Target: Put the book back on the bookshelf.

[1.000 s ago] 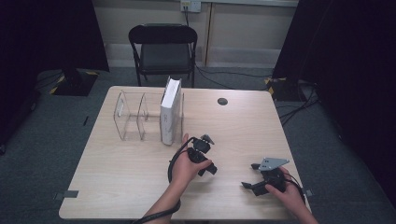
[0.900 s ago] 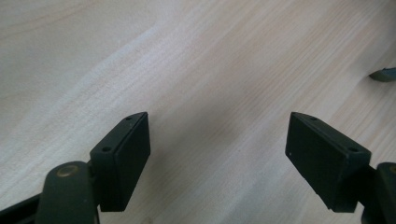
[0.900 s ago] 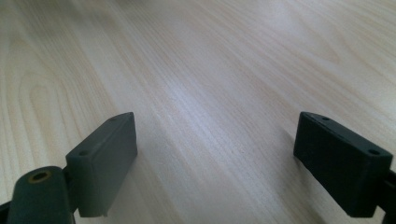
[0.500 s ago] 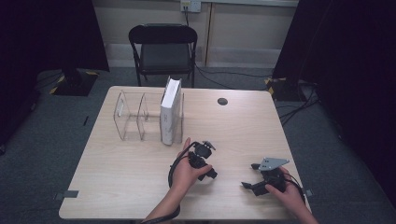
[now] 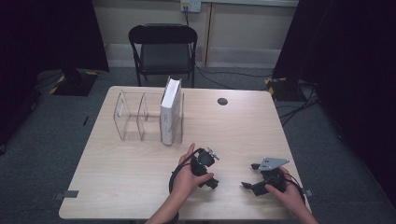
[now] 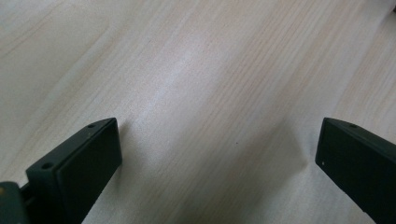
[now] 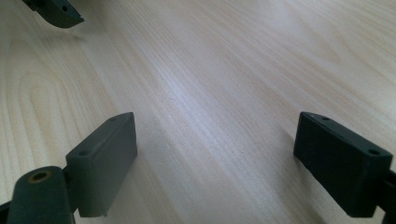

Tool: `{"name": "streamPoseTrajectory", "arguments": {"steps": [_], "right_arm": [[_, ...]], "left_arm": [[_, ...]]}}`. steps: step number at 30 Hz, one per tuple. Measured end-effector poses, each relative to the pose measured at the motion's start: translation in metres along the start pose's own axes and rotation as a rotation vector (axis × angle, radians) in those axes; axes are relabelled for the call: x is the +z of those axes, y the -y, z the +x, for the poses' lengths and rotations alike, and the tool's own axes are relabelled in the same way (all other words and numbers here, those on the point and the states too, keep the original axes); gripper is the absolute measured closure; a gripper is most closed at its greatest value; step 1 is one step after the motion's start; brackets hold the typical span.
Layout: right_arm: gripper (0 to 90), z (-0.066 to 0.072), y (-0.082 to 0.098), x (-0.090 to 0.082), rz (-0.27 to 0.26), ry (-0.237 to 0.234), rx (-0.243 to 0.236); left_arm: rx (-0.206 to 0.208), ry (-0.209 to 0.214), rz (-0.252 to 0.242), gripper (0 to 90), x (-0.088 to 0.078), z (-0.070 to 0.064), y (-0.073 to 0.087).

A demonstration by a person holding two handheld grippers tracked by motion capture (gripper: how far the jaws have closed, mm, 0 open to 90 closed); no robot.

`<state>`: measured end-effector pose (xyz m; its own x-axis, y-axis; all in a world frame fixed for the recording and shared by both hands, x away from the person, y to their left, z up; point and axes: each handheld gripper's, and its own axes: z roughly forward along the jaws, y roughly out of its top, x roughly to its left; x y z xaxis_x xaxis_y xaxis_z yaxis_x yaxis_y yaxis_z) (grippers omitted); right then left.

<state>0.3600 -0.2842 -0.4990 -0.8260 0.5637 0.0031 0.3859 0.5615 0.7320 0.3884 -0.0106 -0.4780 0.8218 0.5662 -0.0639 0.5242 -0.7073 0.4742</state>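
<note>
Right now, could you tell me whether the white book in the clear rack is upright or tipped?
Upright: the white book stands on end in the clear rack's rightmost slot.

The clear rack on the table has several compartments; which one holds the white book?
The compartment at the right end of the clear rack, nearest the grippers' side, holds the white book, standing upright. The compartments to its left hold nothing visible.
</note>
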Motion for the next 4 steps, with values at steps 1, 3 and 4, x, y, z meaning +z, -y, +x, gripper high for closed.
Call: {"name": "streamPoseTrajectory", "arguments": {"steps": [1,3,4], "right_arm": [[12.7,-0.0001,0.0,0.0,0.0,0.0,-0.001],[12.7,0.0,0.0,0.0,0.0,0.0,0.0],[12.7,0.0,0.0,0.0,0.0,0.0,0.0]], "left_arm": [[0.009,-0.002,0.003,0.0,0.0001,-0.0004,0.0001],[0.018,-0.007,-0.003,0.0,0.0002,-0.0011,0.0014],[0.024,-0.01,-0.007,0.0,0.0003,-0.0013,0.0019]]}}
